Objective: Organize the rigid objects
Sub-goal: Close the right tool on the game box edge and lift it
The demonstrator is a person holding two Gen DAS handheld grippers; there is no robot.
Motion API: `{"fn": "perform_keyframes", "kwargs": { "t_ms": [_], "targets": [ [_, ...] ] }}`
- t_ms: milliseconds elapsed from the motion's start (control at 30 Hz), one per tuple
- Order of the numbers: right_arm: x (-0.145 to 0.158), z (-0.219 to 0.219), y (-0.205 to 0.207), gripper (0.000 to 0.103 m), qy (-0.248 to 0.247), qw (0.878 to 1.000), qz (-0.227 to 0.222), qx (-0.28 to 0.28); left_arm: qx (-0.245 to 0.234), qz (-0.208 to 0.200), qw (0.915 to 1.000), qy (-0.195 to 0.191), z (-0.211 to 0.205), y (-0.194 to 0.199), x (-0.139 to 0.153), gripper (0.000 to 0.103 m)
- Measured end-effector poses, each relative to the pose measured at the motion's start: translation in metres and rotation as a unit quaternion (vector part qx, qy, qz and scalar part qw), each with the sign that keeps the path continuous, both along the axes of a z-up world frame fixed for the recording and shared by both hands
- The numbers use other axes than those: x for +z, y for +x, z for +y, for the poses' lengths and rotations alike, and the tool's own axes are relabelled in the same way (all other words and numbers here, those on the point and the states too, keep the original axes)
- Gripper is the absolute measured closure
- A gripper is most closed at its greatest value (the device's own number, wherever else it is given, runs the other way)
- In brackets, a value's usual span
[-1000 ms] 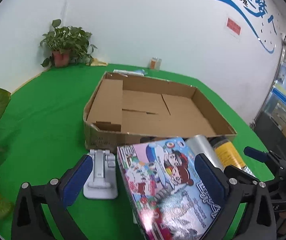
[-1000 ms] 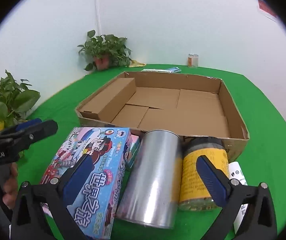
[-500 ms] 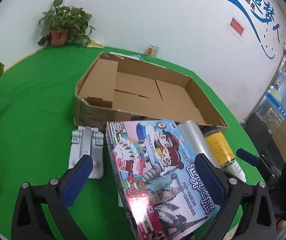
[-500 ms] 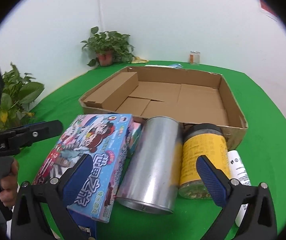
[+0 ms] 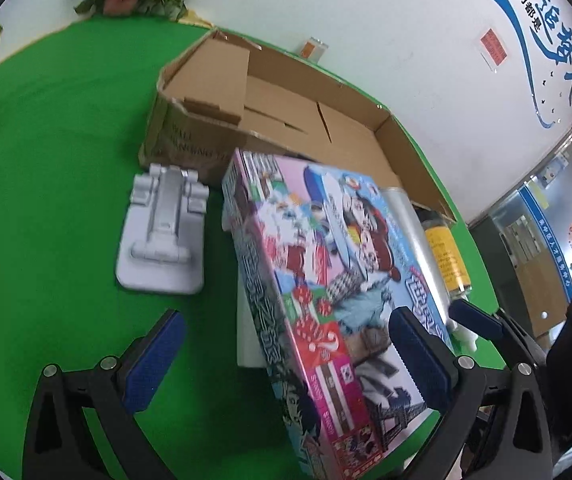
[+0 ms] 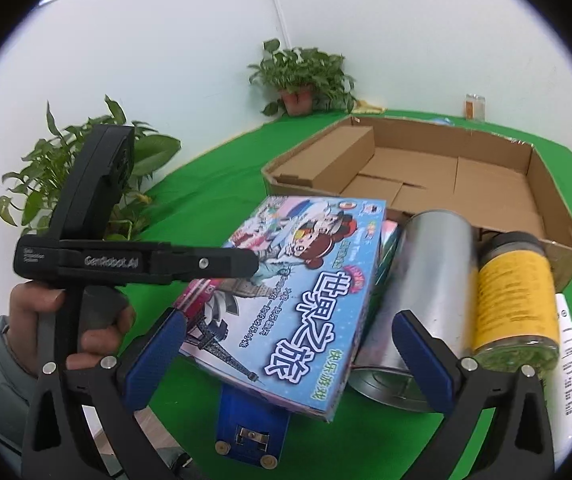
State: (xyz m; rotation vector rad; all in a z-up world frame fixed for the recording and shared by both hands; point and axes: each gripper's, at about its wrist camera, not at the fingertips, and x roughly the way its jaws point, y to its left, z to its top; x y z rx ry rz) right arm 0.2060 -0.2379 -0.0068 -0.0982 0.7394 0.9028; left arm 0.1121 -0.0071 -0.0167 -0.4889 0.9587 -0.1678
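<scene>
Right wrist: game box [image 6: 305, 280], silver can [image 6: 417, 292]

Bright even indoor light, soft shadows, slight motion blur, heavy fisheye bending, dark corners

The game box [image 6: 305, 280] shows bright cartoon art on pink and blue. At its 3 o'clock lie a silver can [image 6: 417, 300] and yellow-labelled jar [image 6: 513, 300]. Green cloth [image 5: 46, 160]; brown cardboard tray [image 6: 541, 188].
</scene>
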Motion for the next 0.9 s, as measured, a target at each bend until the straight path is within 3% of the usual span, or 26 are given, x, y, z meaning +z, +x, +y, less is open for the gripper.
{"fn": "perform_keyframes", "kwargs": {
  "t_ms": [200,300,400,467,667,900],
  "targets": [
    [-0.007,0.017,0.006,0.003,-0.051,0.999,-0.001,-0.017,-0.019,0.005,0.9992,-0.034,0.005,0.000,-0.009,0.003],
    [-0.013,0.028,-0.003,0.003,-0.055,0.998,0.025,0.005,-0.028,0.009,0.9987,-0.042,0.008,0.001,-0.009,0.012],
    [-0.013,0.034,-0.010,0.003,-0.053,0.997,0.040,0.025,-0.034,0.015,0.9984,-0.043,0.010,0.002,-0.007,0.014],
    [-0.012,0.036,-0.010,0.003,-0.044,0.997,0.055,0.031,-0.042,0.015,0.9980,-0.045,0.011,0.001,-0.005,0.021],
    [-0.017,0.041,0.007,0.004,-0.053,0.994,0.093,0.009,-0.059,0.019,0.9980,-0.012,0.013,0.006,0.007,0.025],
    [-0.018,0.040,0.017,0.005,-0.047,0.992,0.120,-0.005,-0.034,0.019,0.9989,-0.026,0.046,0.018,0.020,0.024]
  ]
}}
